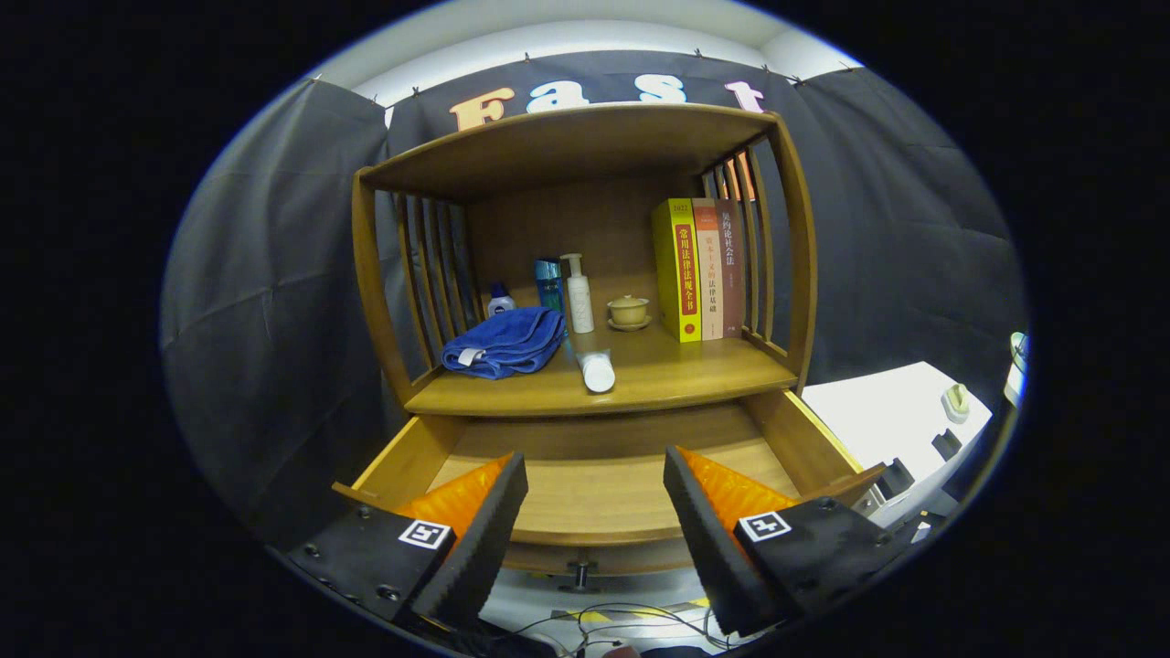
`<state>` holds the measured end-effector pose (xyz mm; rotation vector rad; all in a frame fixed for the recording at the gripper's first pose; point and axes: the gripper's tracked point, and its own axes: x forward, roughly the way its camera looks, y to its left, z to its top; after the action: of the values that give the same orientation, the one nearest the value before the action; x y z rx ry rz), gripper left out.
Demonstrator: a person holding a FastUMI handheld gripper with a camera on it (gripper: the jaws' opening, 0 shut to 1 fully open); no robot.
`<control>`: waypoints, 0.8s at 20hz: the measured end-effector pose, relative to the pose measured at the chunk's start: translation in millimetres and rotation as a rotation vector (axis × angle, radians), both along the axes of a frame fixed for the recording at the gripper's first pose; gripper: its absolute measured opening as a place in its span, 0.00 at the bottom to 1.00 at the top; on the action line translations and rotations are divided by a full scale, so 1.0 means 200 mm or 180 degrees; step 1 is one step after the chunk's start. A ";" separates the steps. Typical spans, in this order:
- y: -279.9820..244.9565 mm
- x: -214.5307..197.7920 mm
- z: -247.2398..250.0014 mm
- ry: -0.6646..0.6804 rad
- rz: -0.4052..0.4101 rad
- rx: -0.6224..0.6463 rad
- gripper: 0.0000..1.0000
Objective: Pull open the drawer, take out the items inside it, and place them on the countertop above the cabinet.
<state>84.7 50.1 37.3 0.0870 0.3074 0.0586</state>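
You are holding the gripper (594, 475) with fingers apart over the pulled-out drawer (599, 484), with the towel (505, 342) and tube (596, 370) lying on the surface (695, 375) at twelve o'clock.

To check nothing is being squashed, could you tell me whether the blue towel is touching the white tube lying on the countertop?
Apart. The gripper view shows bare wood between the blue towel and the white tube lying beside it.

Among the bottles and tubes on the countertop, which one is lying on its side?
The white tube, lying at the countertop's front edge right of the blue towel. The pump bottle and others behind stand upright. The claw is open, empty.
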 end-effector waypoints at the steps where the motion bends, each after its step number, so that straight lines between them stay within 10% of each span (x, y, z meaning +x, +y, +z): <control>1: 0.01 -0.03 -0.03 -0.0002 -0.0009 0.0006 0.99; 16: 0.02 -0.04 -0.46 0.0049 -0.0178 -0.0091 0.99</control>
<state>77.2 53.8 -54.5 0.0676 0.3210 -0.0018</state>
